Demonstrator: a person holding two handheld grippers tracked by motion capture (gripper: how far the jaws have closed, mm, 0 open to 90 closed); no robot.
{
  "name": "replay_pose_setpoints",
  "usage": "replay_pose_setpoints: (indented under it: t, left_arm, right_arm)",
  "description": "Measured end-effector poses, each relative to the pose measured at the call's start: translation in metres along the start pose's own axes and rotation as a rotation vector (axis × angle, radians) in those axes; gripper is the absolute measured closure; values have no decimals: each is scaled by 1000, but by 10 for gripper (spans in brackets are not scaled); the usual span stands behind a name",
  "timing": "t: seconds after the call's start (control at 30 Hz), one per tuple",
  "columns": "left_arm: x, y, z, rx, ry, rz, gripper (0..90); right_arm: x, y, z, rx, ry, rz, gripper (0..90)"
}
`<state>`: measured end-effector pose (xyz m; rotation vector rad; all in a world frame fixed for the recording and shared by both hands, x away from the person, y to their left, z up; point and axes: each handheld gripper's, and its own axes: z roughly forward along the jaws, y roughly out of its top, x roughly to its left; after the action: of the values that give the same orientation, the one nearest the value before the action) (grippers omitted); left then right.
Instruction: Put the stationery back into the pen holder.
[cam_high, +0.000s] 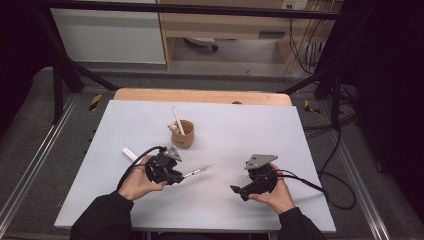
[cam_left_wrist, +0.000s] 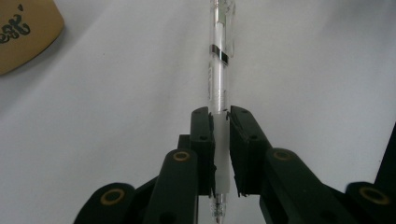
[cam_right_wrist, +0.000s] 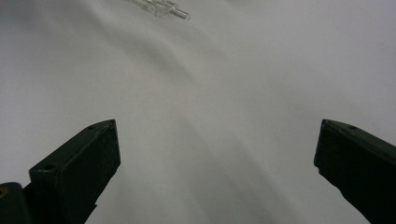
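Two grippers at work — our left gripper (cam_left_wrist: 220, 116) is clamped on the pen (cam_left_wrist: 219, 70), likely bound for the cup (cam_high: 183, 134), while our right gripper (cam_right_wrist: 217, 158) gapes empty.

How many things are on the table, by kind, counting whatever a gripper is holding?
Clear pens: 1, clamped in the left gripper
Brown cups: 1, with a white stick standing in it
White sticks: 2, the other lying flat on the table
Total: 4
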<state>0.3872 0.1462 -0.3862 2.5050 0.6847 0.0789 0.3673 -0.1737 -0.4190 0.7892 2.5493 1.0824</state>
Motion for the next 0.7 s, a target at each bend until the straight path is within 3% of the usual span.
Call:
replay_pose_setpoints:
  t: [0.37,0.7]
  left_arm:
    - [-1,8,-7,18,13,9,795]
    - [-11,23,-7,43,16,51,795]
  right_arm:
    - [20,20,11,25,-10,-137,19]
    - [35,37,15,37,-35,-256,32]
